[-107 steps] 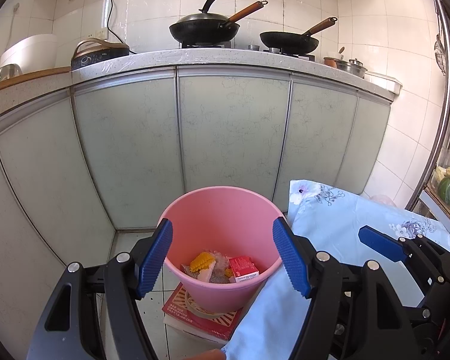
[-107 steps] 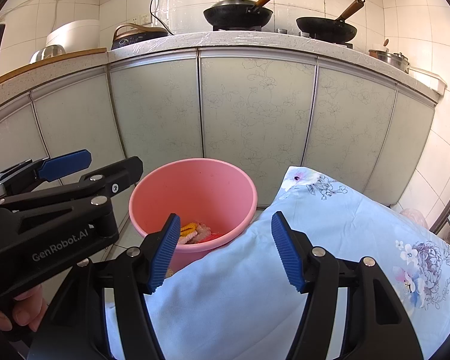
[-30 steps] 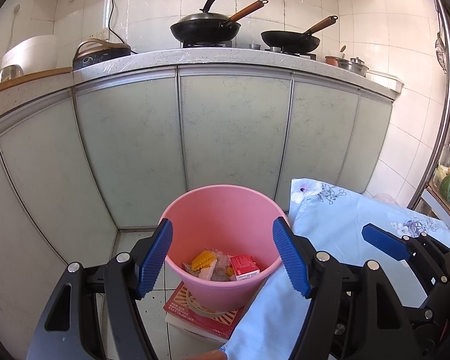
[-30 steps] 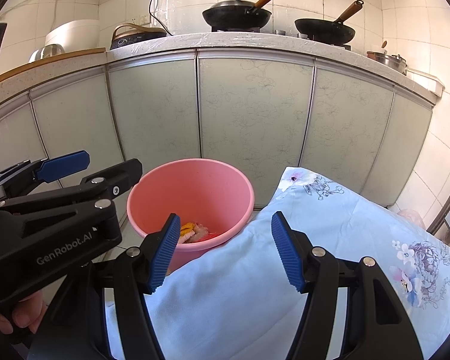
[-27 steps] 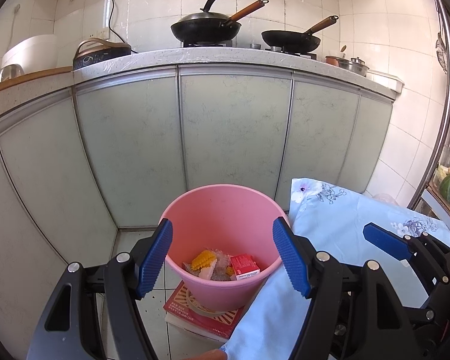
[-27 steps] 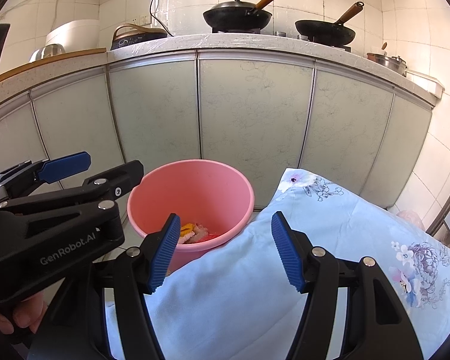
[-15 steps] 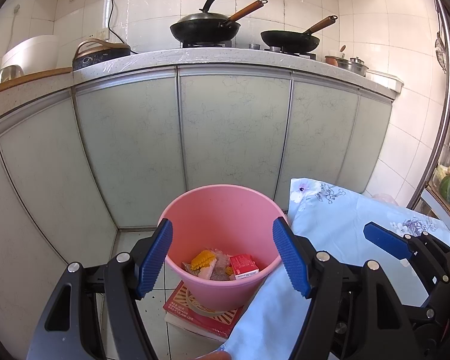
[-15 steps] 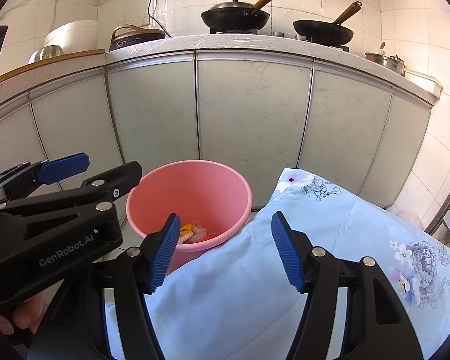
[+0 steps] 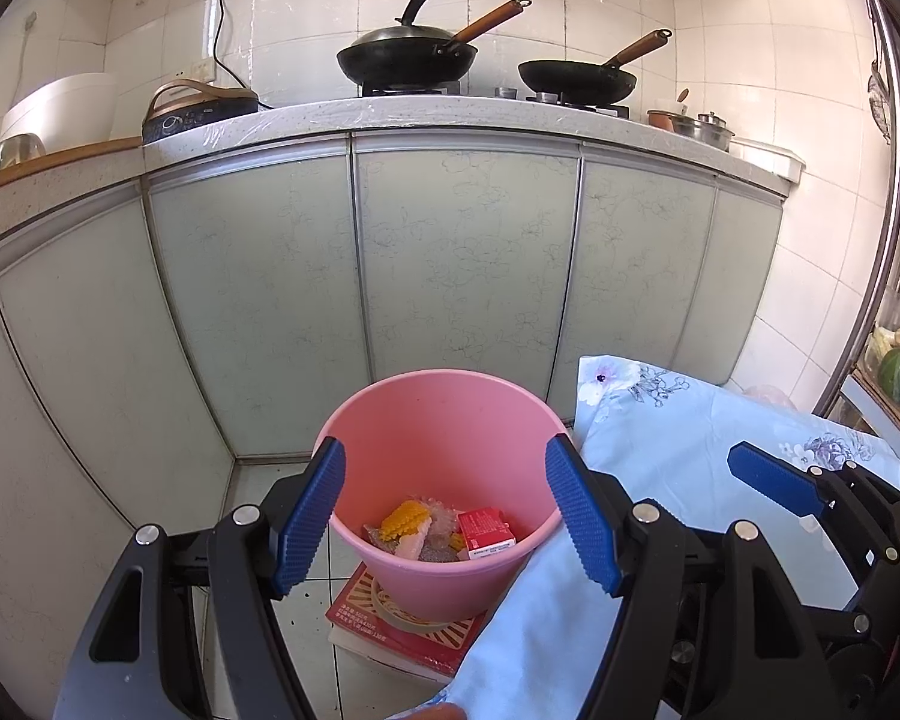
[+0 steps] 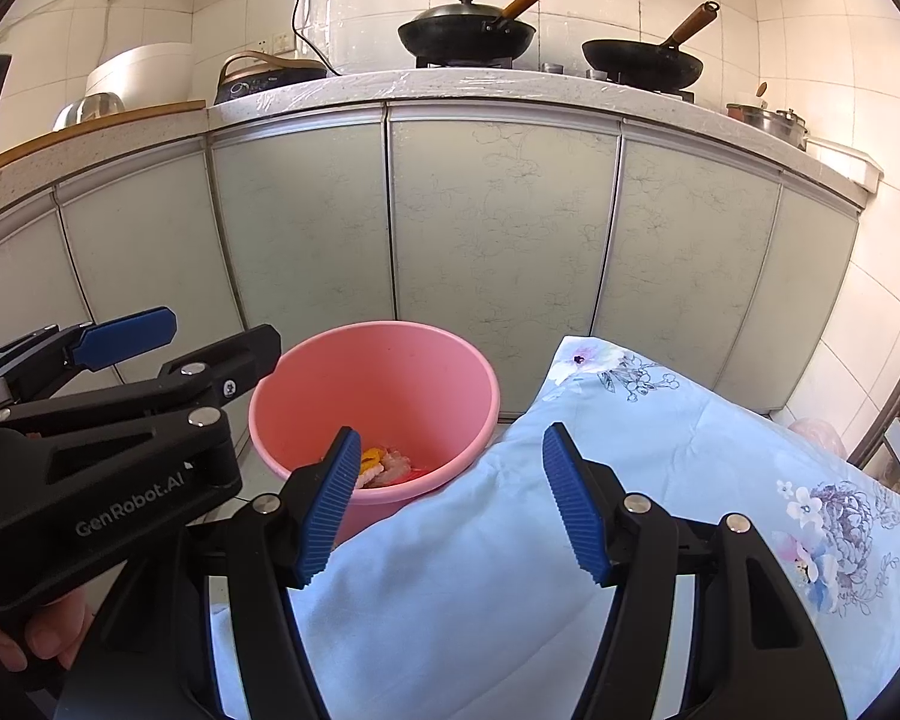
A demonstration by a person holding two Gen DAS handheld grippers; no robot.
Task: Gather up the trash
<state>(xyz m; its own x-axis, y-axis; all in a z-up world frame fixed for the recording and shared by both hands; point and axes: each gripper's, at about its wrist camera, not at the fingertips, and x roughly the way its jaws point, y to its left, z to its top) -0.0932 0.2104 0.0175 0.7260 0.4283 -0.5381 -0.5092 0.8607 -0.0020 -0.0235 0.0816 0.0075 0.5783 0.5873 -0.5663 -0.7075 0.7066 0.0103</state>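
Observation:
A pink bucket (image 9: 438, 414) (image 10: 384, 378) stands on the floor in front of the cabinets. Inside it lie a yellow corn piece (image 9: 405, 518), a small red carton (image 9: 486, 533) and other scraps. My left gripper (image 9: 444, 516) hovers open above the bucket's near rim, nothing between its blue pads. My right gripper (image 10: 447, 504) is open too, held over the light blue flowered cloth (image 10: 630, 480) just right of the bucket. From the right wrist view the left gripper's fingers (image 10: 126, 339) show at the left, with a hand below them.
The bucket rests on a red box (image 9: 402, 618) on the tiled floor. Pale green cabinet doors (image 9: 462, 264) rise close behind. On the counter stand two black pans (image 9: 408, 57), a cooker (image 9: 198, 108) and pots (image 9: 696, 126). A shelf with vegetables (image 9: 897, 360) is at the right.

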